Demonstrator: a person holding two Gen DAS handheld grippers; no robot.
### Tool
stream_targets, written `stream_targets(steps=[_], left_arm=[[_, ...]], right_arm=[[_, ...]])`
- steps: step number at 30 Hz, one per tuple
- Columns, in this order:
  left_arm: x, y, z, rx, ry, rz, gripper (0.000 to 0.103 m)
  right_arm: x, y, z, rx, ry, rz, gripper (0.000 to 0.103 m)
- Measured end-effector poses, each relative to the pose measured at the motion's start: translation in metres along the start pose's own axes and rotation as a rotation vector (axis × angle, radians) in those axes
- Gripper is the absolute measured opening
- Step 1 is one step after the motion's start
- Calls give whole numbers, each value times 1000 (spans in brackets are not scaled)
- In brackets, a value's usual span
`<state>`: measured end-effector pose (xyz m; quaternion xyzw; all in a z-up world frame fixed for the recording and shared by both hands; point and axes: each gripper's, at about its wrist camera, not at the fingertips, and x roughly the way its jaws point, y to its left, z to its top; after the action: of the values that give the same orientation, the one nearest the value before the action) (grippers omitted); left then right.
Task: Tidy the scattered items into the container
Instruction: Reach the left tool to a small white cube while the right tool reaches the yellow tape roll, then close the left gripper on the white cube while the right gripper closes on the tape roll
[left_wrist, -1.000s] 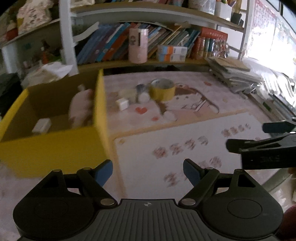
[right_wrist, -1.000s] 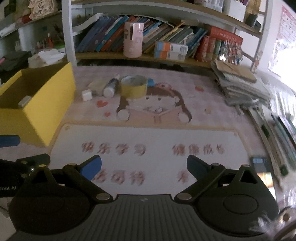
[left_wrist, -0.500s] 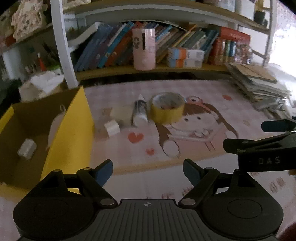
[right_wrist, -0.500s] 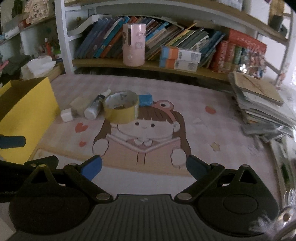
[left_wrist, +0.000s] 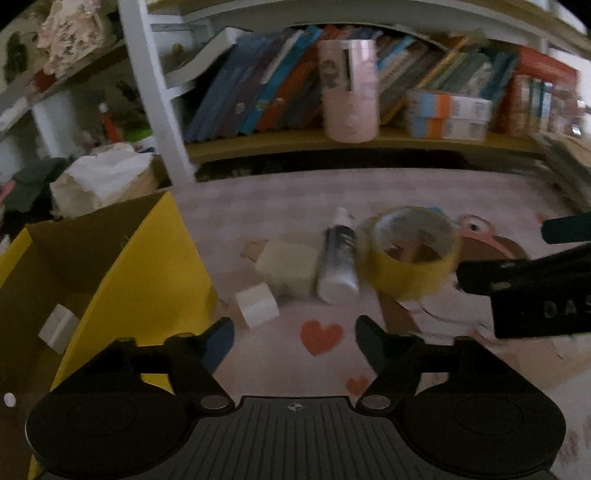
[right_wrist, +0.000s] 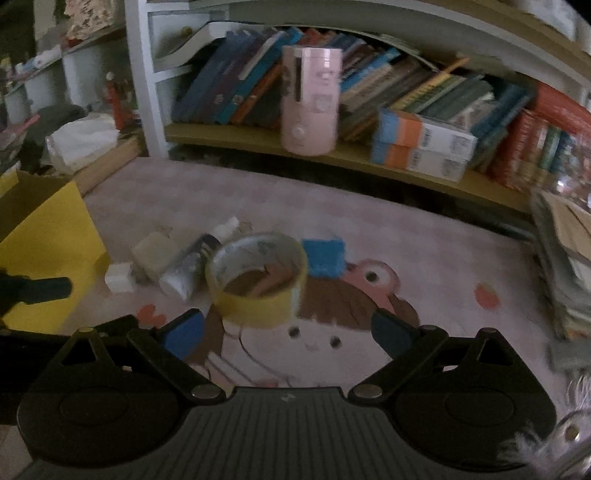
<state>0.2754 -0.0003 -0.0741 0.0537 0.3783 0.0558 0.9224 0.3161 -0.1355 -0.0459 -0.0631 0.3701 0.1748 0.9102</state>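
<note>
On the pink picture mat lie a yellow tape roll (left_wrist: 410, 254) (right_wrist: 258, 280), a grey-white tube (left_wrist: 338, 264) (right_wrist: 188, 267), a cream block (left_wrist: 290, 266) (right_wrist: 153, 253), a small white cube (left_wrist: 256, 304) (right_wrist: 118, 277) and a blue pad (right_wrist: 324, 257). The yellow box (left_wrist: 147, 266) (right_wrist: 48, 243) stands to their left with a white piece (left_wrist: 57, 328) inside. My left gripper (left_wrist: 295, 341) hovers short of the cube, its jaws closing on nothing. My right gripper (right_wrist: 288, 330) is open and empty just in front of the tape roll; its arm (left_wrist: 532, 291) shows in the left wrist view.
A low bookshelf (right_wrist: 332, 155) with books, a pink cylinder (right_wrist: 310, 101) and stacked orange-blue boxes (right_wrist: 421, 146) runs along the back. A pile of papers and books (right_wrist: 569, 258) sits at the right. Crumpled white paper (left_wrist: 107, 173) lies behind the box.
Both grippers have moved forward toward the cluster of items, which now look larger and closer. The left jaws have narrowed. The box has slid to the left edge of both views.
</note>
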Motion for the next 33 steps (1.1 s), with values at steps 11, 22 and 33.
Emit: stream_targets(steps=[11,22,33], left_arm=[[45,1,15,-50,25,113,53],[62,4,14,-61,34,110,50],[53,13,10,-120,28,7,42]], right_arm=[[58,3,24,-25,66,75,98],[84,-1,29,-13,135,134,98],[78,-6,24,-23,147,132,90]])
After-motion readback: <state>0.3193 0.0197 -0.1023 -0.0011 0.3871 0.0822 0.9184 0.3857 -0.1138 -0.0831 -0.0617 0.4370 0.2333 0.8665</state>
